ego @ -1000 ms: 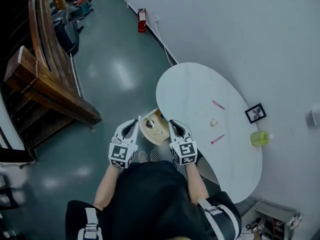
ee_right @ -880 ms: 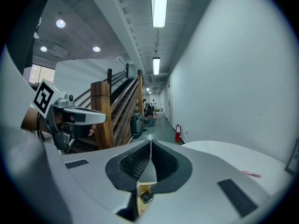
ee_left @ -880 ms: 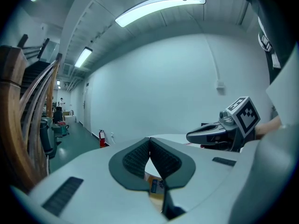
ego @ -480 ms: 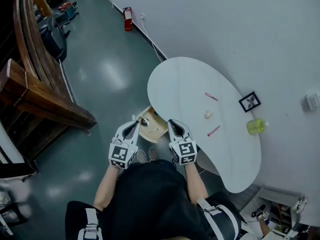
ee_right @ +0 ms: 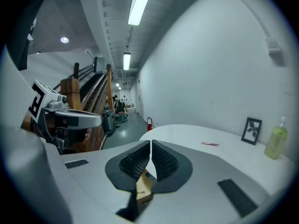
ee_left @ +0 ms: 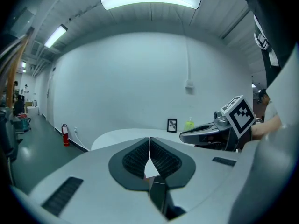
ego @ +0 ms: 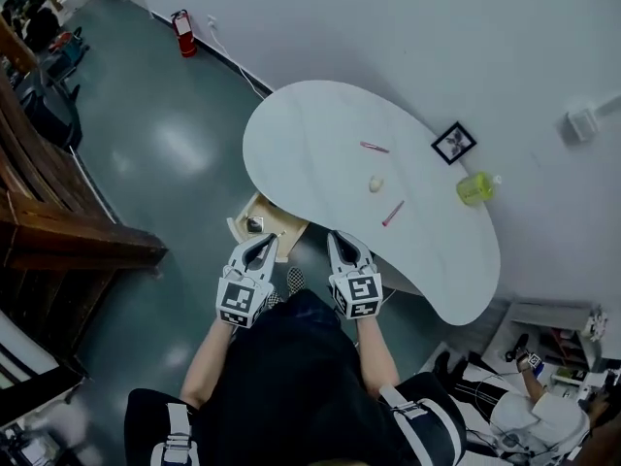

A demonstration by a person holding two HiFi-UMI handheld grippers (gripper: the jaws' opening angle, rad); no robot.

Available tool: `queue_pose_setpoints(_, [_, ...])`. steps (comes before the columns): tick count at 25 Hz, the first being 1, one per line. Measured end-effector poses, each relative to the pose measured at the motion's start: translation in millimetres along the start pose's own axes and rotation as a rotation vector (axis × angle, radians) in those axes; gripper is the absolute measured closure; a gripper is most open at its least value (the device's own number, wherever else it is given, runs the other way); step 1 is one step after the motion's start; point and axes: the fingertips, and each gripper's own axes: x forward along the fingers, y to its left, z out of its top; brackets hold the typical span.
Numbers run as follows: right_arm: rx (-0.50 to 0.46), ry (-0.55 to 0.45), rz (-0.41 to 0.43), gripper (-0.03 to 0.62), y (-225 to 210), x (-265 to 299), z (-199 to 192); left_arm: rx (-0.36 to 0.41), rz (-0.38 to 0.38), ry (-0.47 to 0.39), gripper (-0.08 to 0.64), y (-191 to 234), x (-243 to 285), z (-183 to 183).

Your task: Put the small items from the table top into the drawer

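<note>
While the drawer (ego: 281, 223) stands open | pink sticks (ego: 375, 148) (ego: 393, 213): 2 | lump (ego: 375, 183): 1

A white, kidney-shaped table top (ego: 310, 139) is seen from above. A thin pink stick (ego: 375, 148) is laid toward its far side, and a second pink stick (ego: 393, 213) is laid nearer the front edge, well apart from the first. A small cream-coloured lump (ego: 375, 183) is set between them. By the wall side a black picture frame (ego: 453, 143) is stood upright, and a yellow-green pump bottle (ego: 474, 188) is placed near it. A wooden drawer (ego: 281, 223) is pulled out beneath the table's left edge.
</note>
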Motion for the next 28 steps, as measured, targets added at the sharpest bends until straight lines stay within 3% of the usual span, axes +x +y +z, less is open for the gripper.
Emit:
queue_pose_setpoints(5, [0.051, 0.02, -0.135, 0.557, -39.7, -33.5, -21.3, 0.013, -0.123, 0.012, 0.54, -36.4, 27.3, -0.4])
queue_pose_setpoints(13, [0.121, 0.01, -0.294, 0.557, -110.5, -66.8, -37.2, 0.051, -0.242, 0.017, 0.54, -78.7, 76.8, 8.1])
queue_pose_setpoints(20, [0.132, 0.012, -0.277, 0.557, -160.5, -55.6, -34.4, 0.045, -0.246, 0.042, 0.54, -100.8, 130.1, 23.0])
queue_pose_setpoints(28, [0.129, 0.06, -0.204, 0.557, -208.8, -14.1, -49.2, 0.022, -0.218, 0.092, 0.54, -106.1, 190.0, 8.5])
